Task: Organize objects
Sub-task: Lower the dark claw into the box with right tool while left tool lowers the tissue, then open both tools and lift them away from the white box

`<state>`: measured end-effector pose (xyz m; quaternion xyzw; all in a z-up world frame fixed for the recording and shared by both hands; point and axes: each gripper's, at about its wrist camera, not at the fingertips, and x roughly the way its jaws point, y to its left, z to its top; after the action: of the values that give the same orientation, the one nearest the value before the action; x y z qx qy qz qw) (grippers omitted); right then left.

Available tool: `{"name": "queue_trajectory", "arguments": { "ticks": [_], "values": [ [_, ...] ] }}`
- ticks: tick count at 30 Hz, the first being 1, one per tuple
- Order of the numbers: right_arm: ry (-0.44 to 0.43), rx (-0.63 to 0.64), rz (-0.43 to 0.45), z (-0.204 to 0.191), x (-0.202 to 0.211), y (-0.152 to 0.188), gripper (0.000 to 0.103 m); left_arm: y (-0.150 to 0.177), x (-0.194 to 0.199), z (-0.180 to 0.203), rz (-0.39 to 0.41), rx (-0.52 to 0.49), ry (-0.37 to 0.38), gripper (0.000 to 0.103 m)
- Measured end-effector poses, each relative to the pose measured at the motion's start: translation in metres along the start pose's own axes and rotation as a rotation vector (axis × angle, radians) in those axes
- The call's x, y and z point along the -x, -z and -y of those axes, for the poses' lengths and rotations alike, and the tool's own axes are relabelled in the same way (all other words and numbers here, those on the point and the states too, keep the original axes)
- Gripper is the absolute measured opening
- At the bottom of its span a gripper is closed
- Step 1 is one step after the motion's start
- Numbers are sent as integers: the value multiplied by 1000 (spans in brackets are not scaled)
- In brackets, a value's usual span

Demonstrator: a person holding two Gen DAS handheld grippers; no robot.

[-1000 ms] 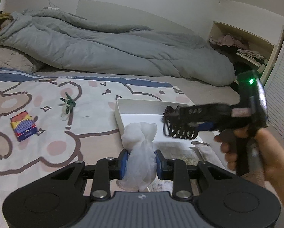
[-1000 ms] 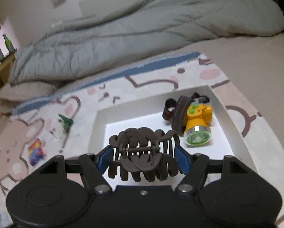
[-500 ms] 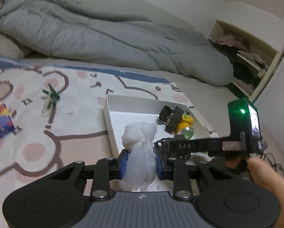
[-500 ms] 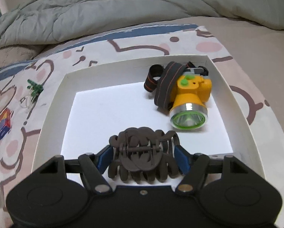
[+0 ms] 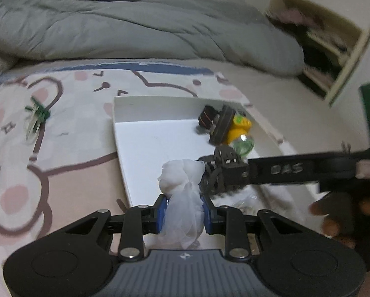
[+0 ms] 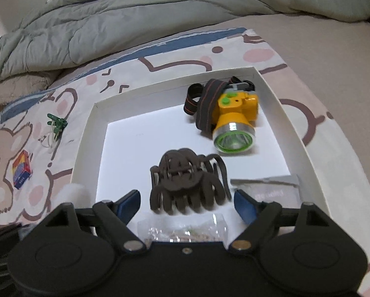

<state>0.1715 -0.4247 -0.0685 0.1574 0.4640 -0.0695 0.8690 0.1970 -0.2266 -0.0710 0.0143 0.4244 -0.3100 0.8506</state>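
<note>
- Right tool [image 6: 186, 201] now spread wide; brown hair claw [image 6: 188, 177] released into white box [image 6: 306, 146], beside headlamp [image 6: 230, 121].
- Left tool [image 5: 183, 209] clamped on white mesh pouch [image 5: 182, 193], next for the box.

Two fisheye wrist views, both close above the white tray [image 6: 298, 133] on the bed: the left looks across the tray's near-left corner [image 5: 125, 175] toward the grey duvet [image 5: 125, 27], the right looks steeply down into it.
</note>
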Motion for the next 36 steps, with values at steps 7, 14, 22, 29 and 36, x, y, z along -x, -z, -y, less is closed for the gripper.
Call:
{"name": "queue_trajectory", "arguments": {
  "ticks": [7,14,22,29,36],
  "values": [
    [-6,-7,31,5,22,6,83,-7,-17,16,-95,-258,-62,32],
    [-10,-14,26,6,26,9,83,-6,-18,11,-92,-214,-86,58],
    [3,12,37,5,37,15,83,-5,-3,15,-87,-209,-84,58],
    [2,12,69,3,59,19,82,-6,19,14,-72,-178,-92,58],
    [2,39,141,-4,98,26,82,-7,48,13,-41,-161,-106,59]
  ]
}}
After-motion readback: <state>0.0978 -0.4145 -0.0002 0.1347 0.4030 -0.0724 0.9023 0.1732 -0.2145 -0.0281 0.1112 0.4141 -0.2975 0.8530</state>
